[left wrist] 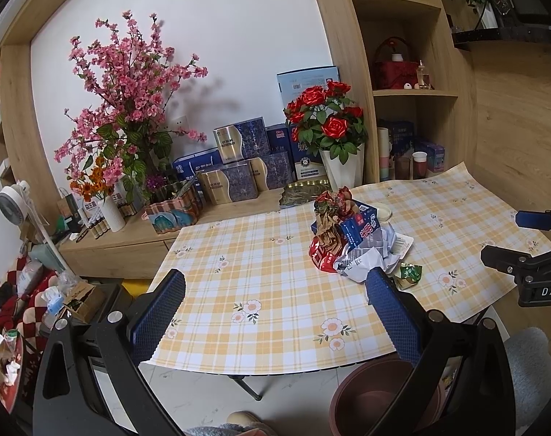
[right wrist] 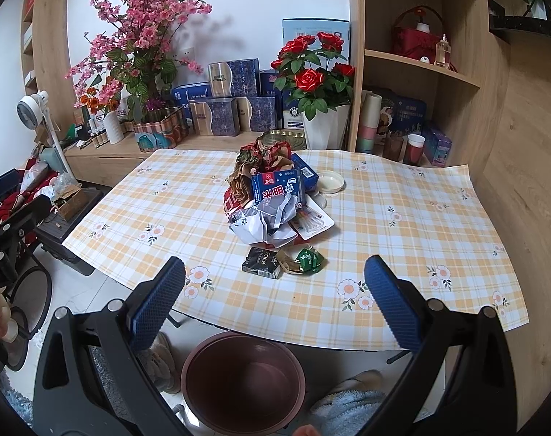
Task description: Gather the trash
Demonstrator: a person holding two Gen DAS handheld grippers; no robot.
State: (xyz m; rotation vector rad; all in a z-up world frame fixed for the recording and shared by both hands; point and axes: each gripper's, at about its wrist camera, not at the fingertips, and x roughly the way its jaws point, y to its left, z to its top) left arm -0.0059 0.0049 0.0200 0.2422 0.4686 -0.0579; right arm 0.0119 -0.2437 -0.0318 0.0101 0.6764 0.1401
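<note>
Trash (left wrist: 351, 239) sits heaped near the middle of the checked tablecloth (left wrist: 260, 290), seen from the left wrist: crumpled red-and-gold foil wrap (left wrist: 333, 203), a blue carton (left wrist: 359, 229) and balled white paper (left wrist: 366, 265), with a green foil wrapper (left wrist: 409, 272) just beside the heap. The left gripper (left wrist: 275, 294) hangs short of the heap, blue ribbed pads spread wide and empty.

From the right wrist, the same heap (right wrist: 271, 196) lies ahead of the right gripper (right wrist: 275, 283), likewise spread and holding nothing. A small dark box (right wrist: 262, 263) and the green wrapper (right wrist: 308, 259) lie nearest it. Below the table edge stands a round brown plastic bin (right wrist: 242, 381), mouth open, apparently placed to catch what is collected.
</note>
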